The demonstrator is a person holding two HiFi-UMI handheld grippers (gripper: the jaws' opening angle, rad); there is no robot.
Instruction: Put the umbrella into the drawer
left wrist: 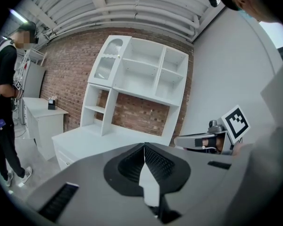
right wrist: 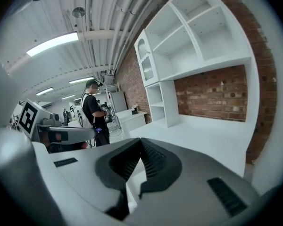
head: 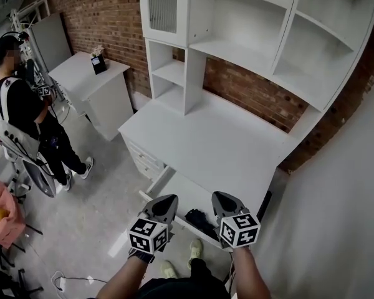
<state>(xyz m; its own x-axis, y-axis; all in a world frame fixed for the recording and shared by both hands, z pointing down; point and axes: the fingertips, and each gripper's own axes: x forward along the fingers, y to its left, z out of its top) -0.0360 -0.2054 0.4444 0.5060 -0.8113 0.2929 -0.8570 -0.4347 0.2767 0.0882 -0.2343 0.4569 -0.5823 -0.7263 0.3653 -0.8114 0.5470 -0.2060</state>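
Where right gripper overlaps drawer | umbrella partly hidden

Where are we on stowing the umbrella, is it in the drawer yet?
Done, it seems: a dark object, likely the black folded umbrella, lies in the open white drawer under the white desk. In hand: nothing; the left gripper and right gripper are both shut and empty, held clear of it. Left: the drawer stands open, so at most pushing it shut.
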